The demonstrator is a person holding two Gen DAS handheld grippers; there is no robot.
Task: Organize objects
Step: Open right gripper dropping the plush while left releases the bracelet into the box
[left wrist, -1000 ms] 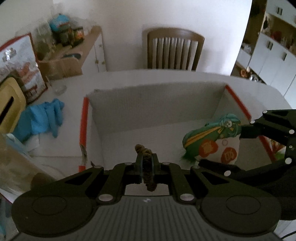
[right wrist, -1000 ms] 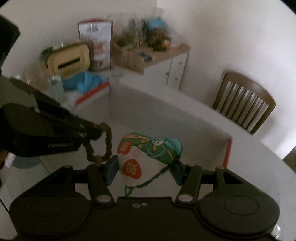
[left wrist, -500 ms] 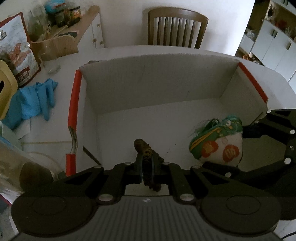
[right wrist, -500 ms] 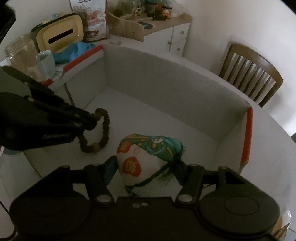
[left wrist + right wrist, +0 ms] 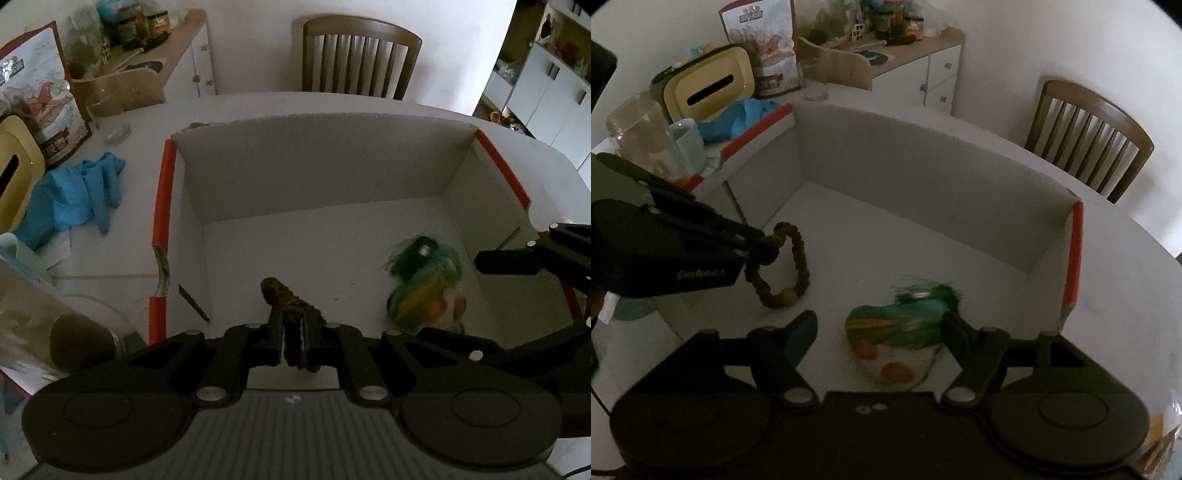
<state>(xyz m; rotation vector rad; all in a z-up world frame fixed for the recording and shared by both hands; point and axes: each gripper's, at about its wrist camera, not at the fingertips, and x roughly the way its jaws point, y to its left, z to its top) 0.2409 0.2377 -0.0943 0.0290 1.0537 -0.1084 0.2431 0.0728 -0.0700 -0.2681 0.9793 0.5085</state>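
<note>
A white cardboard box (image 5: 325, 173) with red edge strips stands open on the table; it also shows in the right wrist view (image 5: 923, 177). My left gripper (image 5: 291, 325) is shut on a brown bead bracelet (image 5: 284, 302), held over the box floor; the bracelet hangs as a loop in the right wrist view (image 5: 783, 273). My right gripper (image 5: 879, 328) is open, its fingers either side of a green and white stuffed pouch (image 5: 905, 332). The pouch (image 5: 424, 288) is blurred and lies on the box floor at the right.
A blue cloth (image 5: 74, 192), a yellow tissue box (image 5: 705, 88), a snack bag (image 5: 764, 48), a glass jar (image 5: 642, 136) and a pale cup (image 5: 689, 140) stand left of the box. A wooden chair (image 5: 358, 59) is behind the table. A cabinet (image 5: 916, 62) holds jars.
My right gripper has opened and let go of the pouch, which dropped onto the box floor. Both grippers have come lower over the box. The left one still holds the bracelet.
</note>
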